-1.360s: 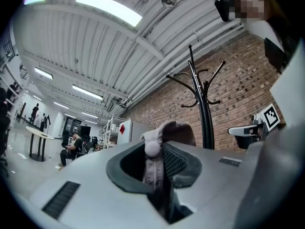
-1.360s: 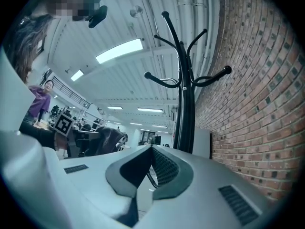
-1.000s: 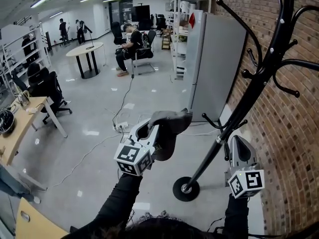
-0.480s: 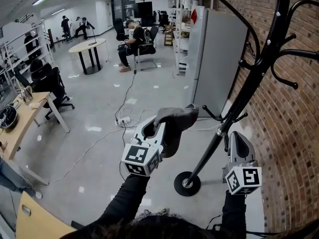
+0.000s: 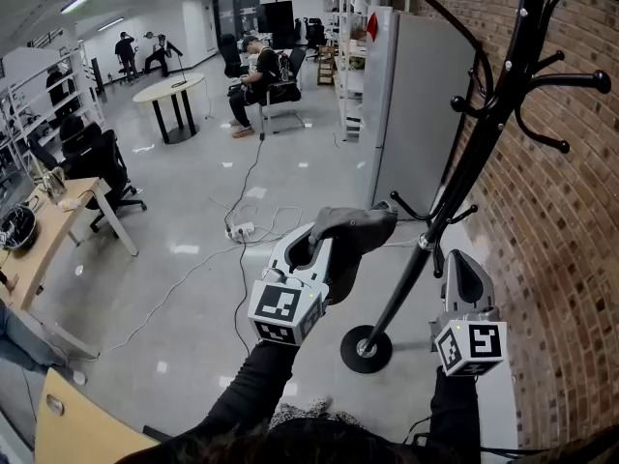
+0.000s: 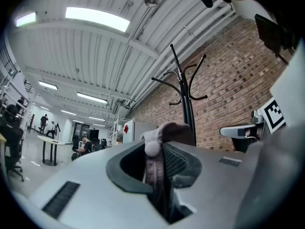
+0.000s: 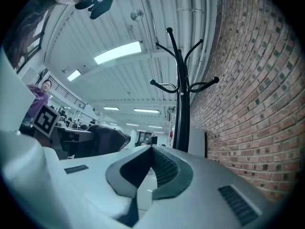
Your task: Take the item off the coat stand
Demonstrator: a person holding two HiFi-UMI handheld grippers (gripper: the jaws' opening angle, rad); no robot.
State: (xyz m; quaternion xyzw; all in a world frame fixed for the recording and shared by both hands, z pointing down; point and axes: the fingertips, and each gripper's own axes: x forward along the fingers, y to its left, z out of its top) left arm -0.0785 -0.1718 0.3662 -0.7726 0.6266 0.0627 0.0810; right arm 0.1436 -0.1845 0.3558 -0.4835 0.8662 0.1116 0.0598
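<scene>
Grey-brown fabric cap (image 5: 354,234) was pinched in left gripper (image 5: 311,251), off black metal coat stand (image 5: 462,177) rising between grippers; right gripper (image 5: 458,269) closed, empty.

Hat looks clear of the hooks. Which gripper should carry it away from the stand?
Left. The left gripper is clamped on the hat, which hangs clear of the coat stand. The right gripper is empty, down beside the pole.

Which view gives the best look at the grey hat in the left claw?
The head view: the whole hat shows, clamped in the left claw beside the coat stand. The left gripper view shows only a pinched fold between its jaws; the right gripper view shows just a dark side outline.
</scene>
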